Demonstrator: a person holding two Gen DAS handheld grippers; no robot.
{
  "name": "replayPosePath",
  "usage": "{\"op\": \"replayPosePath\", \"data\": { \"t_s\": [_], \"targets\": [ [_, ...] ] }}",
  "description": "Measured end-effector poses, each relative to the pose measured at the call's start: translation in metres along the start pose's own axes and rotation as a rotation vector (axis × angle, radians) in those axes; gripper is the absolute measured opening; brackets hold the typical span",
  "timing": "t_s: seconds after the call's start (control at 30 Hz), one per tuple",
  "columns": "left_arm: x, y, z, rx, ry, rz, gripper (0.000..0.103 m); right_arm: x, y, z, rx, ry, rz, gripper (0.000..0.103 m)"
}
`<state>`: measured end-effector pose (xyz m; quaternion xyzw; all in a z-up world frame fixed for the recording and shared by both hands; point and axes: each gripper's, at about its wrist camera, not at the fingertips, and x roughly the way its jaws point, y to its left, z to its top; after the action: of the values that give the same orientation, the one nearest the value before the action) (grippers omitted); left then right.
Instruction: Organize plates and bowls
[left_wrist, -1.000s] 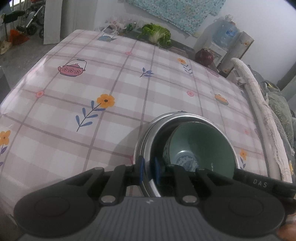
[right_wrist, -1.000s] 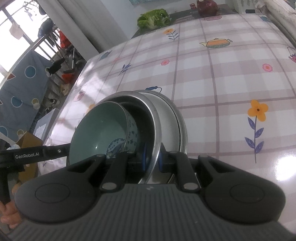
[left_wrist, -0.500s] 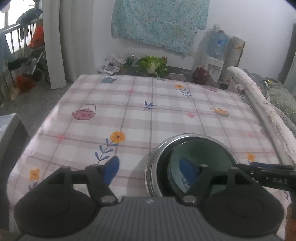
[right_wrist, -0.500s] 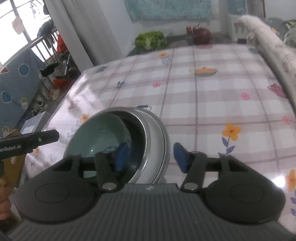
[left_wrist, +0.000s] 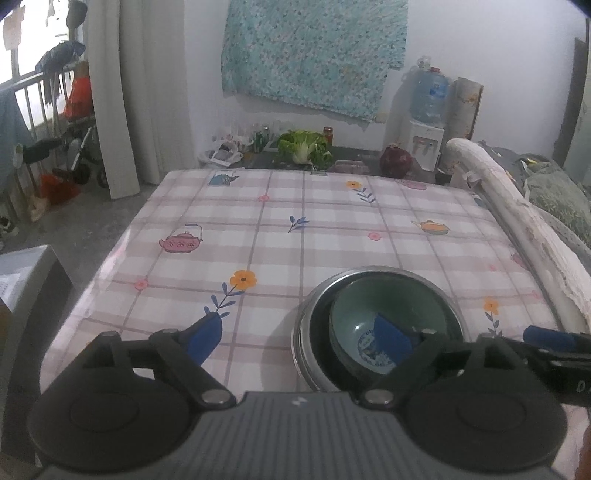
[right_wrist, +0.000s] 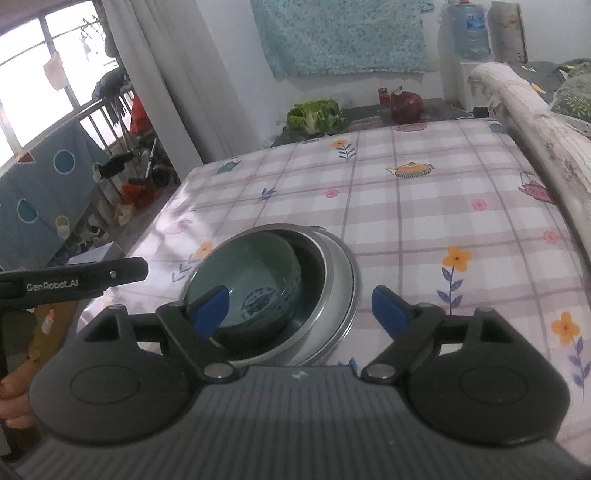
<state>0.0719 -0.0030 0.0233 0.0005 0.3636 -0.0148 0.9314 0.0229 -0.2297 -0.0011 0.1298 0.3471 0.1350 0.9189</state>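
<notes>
A green ceramic bowl (left_wrist: 391, 314) with a blue-and-white pattern sits nested inside stacked steel bowls (left_wrist: 312, 334) near the table's front edge. It also shows in the right wrist view as the green bowl (right_wrist: 255, 269) in the steel bowls (right_wrist: 340, 280). My left gripper (left_wrist: 299, 339) is open and empty, raised above and just behind the stack. My right gripper (right_wrist: 299, 310) is open and empty, also above and behind the stack. The other gripper's finger (right_wrist: 92, 278) shows at the left of the right wrist view.
The table (left_wrist: 295, 229) has a pink checked cloth with flowers and teapots. A cabbage (left_wrist: 303, 147) and a dark red pot (left_wrist: 397, 160) stand beyond the far edge. A padded sofa arm (left_wrist: 517, 221) runs along the right side. A water dispenser (left_wrist: 428, 110) stands by the wall.
Both grippers were shut on the steel bowl's rim a second ago. They have opened, let go of it, and pulled back and up from the stack.
</notes>
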Motion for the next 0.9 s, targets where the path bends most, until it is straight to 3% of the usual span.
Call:
{"op": "replayPosePath", "data": {
  "t_s": [0.2,0.33,0.57,0.9],
  "targets": [
    [-0.011,-0.011,-0.015,0.047,-0.003,0.005,0.100,-0.019,0.005,-0.027,-0.009,-0.005,-0.036,0.087],
    [-0.016,-0.017,-0.032,0.081,-0.004,0.005,0.103,-0.032,0.008,-0.047,-0.019,-0.005,-0.076,0.097],
    [-0.017,-0.017,-0.065,0.094,0.055,-0.060,0.103,-0.042,0.018,-0.083,-0.025,0.025,-0.173,0.102],
    [-0.022,-0.014,-0.070,0.103,0.040,0.072,0.103,-0.040,0.024,-0.089,-0.025,0.033,-0.238,0.102]
  ]
}}
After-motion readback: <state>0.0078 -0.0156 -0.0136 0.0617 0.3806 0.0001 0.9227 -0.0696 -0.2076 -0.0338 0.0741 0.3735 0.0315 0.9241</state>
